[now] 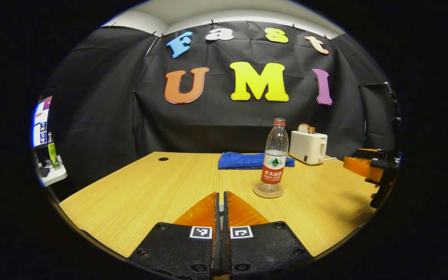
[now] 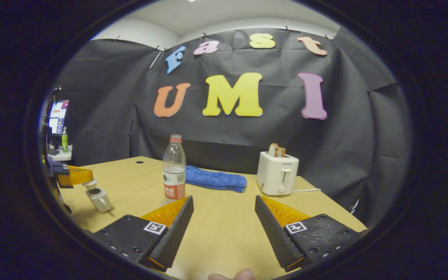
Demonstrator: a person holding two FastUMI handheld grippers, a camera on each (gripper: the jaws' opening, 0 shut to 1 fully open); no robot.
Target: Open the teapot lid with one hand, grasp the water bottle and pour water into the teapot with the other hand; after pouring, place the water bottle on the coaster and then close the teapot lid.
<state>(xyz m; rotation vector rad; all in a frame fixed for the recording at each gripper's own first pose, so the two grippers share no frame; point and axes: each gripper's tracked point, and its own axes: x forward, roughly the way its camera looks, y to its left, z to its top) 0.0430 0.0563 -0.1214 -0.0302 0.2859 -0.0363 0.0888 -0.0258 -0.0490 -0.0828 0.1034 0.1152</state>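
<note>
water bottle [image 1: 275,155] upright on its coaster [image 1: 268,191], left gripper [image 1: 221,206] pinched together on something small and pale, can't tell what, right gripper [image 2: 224,212] spread wide, toaster [image 2: 277,172] behind

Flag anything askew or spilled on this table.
No spill. Water bottle stands upright on its coaster. One oddity: a small silvery object leans tilted beside the left hand-held gripper; what it is, I cannot tell.

Clear plastic bottle [image 1: 275,155] — wood-grain table [image 1: 161,186]
</note>
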